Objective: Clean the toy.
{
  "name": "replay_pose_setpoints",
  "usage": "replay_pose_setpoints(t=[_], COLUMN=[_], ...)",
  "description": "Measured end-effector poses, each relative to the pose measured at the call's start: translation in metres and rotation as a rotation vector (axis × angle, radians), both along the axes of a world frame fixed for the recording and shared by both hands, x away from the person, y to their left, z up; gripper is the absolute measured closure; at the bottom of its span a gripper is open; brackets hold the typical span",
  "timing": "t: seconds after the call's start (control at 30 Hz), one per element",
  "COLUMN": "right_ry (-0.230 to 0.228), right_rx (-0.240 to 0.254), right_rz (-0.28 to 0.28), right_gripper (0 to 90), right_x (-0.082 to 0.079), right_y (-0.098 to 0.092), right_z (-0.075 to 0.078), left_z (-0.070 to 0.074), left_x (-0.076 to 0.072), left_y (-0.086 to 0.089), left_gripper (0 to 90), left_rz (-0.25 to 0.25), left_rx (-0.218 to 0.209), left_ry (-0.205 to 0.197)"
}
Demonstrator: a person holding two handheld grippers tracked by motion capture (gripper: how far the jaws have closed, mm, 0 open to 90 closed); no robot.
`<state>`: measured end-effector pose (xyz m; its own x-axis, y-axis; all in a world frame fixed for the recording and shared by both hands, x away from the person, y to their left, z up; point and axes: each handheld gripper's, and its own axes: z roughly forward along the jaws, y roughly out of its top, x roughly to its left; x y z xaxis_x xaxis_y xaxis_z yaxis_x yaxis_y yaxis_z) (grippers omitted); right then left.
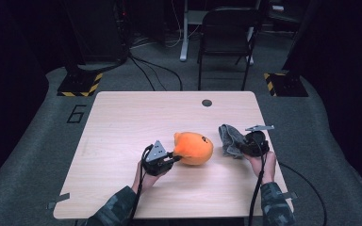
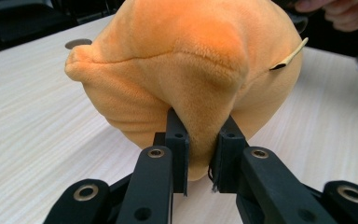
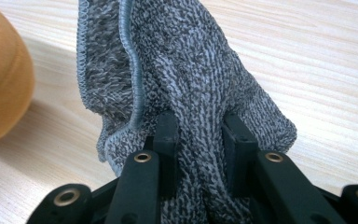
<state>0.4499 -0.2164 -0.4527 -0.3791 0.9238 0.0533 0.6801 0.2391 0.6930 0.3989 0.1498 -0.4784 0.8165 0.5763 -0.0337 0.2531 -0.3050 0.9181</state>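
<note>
Orange plush toy (image 1: pixel 194 148) sits mid-table, slightly toward the near half, with the left gripper (image 1: pixel 173 158) on its left flank. In the left gripper view the jaws are pinching a fold of the toy's fabric (image 2: pixel 200 140) between the pads; fold bunched tight, rest of the body bulging above the jaws.

Right gripper (image 1: pixel 238 149) is clamped on a grey knit cloth (image 1: pixel 228 137), just right of the toy. In the right gripper view the jaws squeeze a gathered wad of the cloth (image 3: pixel 196 116), its stitched hem running up on the left; the toy's orange side shows at that view's left edge, near the cloth but apart.

Room: light wood table (image 1: pixel 122 122) has bare surface along the whole far half and the left third. Cable grommet (image 1: pixel 207 102) near the far edge. Right gripper is close to the table's right edge; less margin there. Both forearms come in over the near edge. Folding chair (image 1: pixel 226 37) stands beyond the far edge, well clear.
</note>
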Motion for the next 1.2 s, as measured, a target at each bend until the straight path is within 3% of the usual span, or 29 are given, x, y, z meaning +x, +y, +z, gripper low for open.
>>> replay_pose_setpoints(t=[0.33,0.37,0.47,0.6,0.7,0.83,0.93,1.1,1.2], right_ry=[-0.037,-0.035,-0.063,-0.083,-0.113,-0.139,-0.146,-0.127,-0.132], right_rx=[0.005,0.012,0.008,0.016,0.043,0.061,0.066,0.029,-0.015], right_rz=[0.021,0.014,0.03,0.029,0.065,0.152,0.23,0.317,0.328], right_gripper=[71.0,71.0,71.1,72.0,72.5,72.6,72.5,72.4,72.3], right_x=[-0.004,-0.005,-0.007,-0.012,-0.02,-0.033,-0.041,-0.047,-0.045], right_y=[0.006,0.008,0.01,0.013,0.022,0.052,0.078,0.118,0.13], right_z=[0.012,0.013,0.019,0.033,0.049,0.067,0.071,0.057,0.042], left_z=[0.008,0.007,0.006,0.003,-0.003,-0.007,-0.008,-0.011,-0.014], left_x=[0.005,0.007,0.011,0.015,0.018,0.02,0.021,0.022,0.021], left_y=[-0.004,-0.005,-0.005,-0.004,-0.006,-0.008,-0.006,-0.006,-0.006], left_gripper=[79.3,79.3,79.3,79.2,79.0,78.9,78.9,78.8,78.7], left_rz=[0.017,0.021,0.038,0.05,0.056,0.046,0.046,0.044,0.047], left_rx=[-0.031,-0.04,-0.065,-0.091,-0.102,-0.101,-0.108,-0.123,-0.111], left_ry=[0.166,0.207,0.281,0.347,0.393,0.404,0.409,0.407,0.406])
